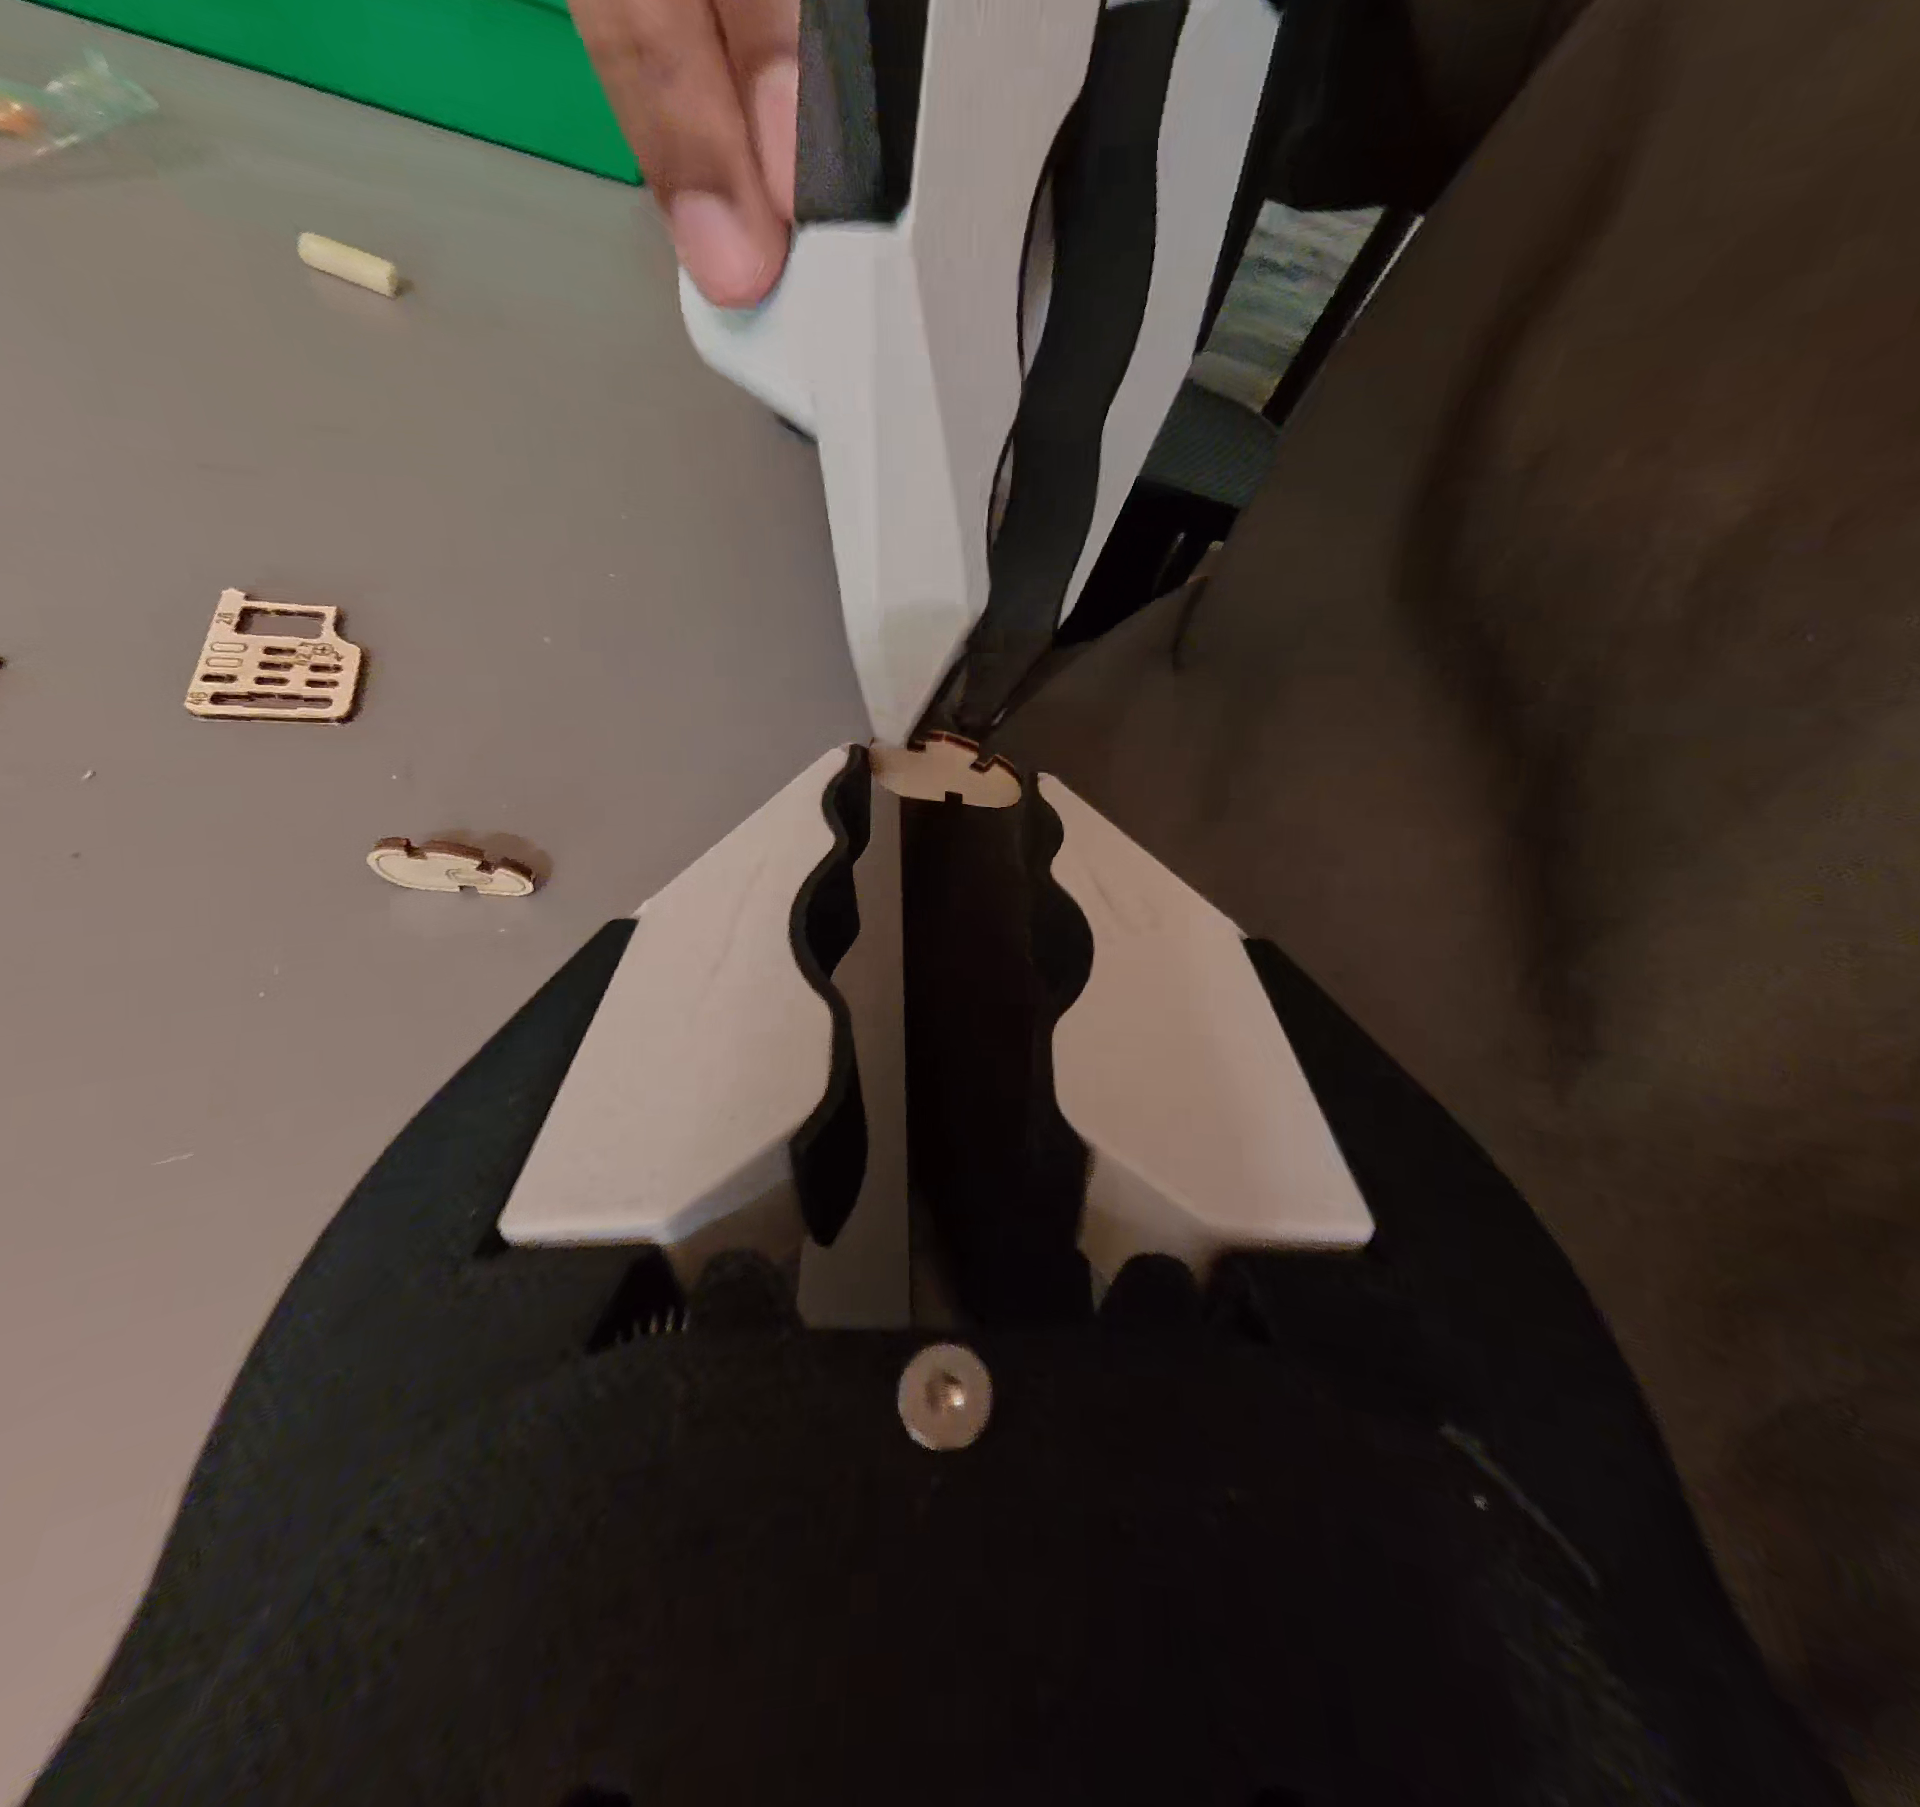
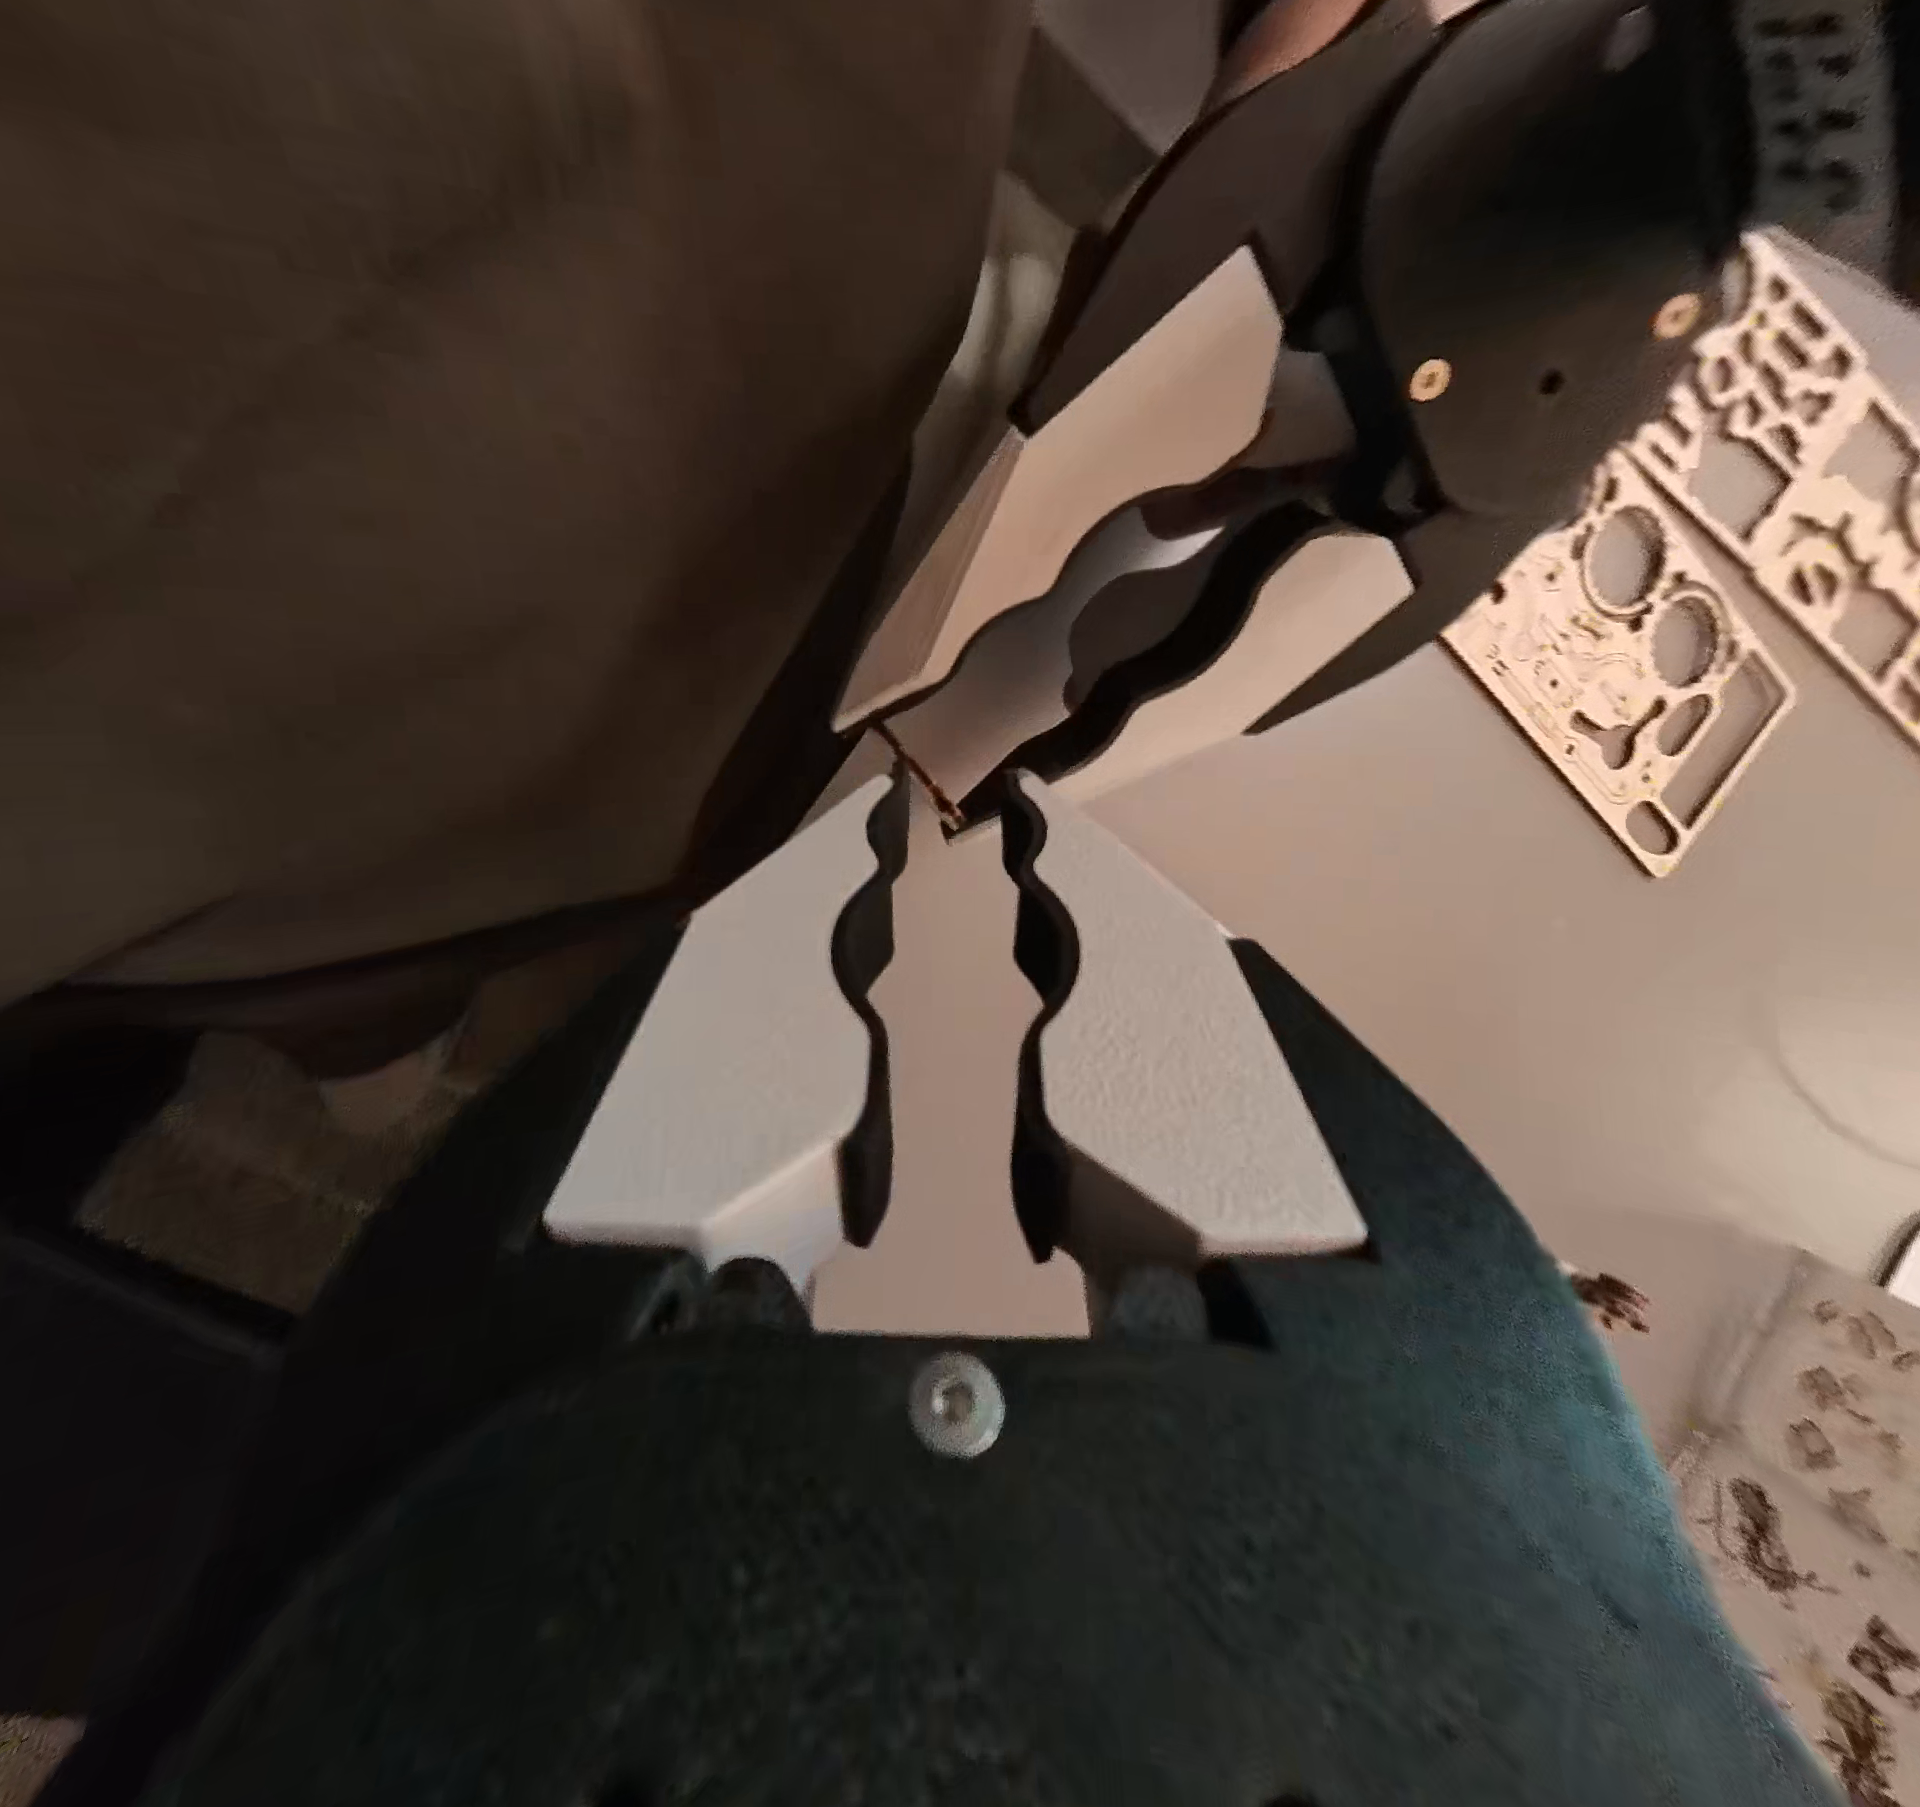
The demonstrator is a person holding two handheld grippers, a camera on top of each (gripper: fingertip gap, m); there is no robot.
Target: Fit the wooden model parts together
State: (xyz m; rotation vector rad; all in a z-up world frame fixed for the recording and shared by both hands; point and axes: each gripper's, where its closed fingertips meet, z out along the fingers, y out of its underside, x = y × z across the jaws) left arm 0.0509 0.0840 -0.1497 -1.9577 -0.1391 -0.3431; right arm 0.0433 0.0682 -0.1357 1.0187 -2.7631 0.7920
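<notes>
My left gripper is shut on a small oval wooden part with notched edges, held by its ends above the grey table. My right gripper comes down from above and its tips meet the part's notched top edge. In the right wrist view the part shows edge-on between my right gripper's fingertips. Its jaws stand a narrow gap apart and the part does not fill it. The left gripper reaches in from the upper right.
On the table lie a slotted rectangular wooden part, another oval part and a small cream peg. A green box stands behind. A punched-out wooden sheet lies to the right. Brown clothing is close by. Both grippers' tips are close together, under 4 cm apart.
</notes>
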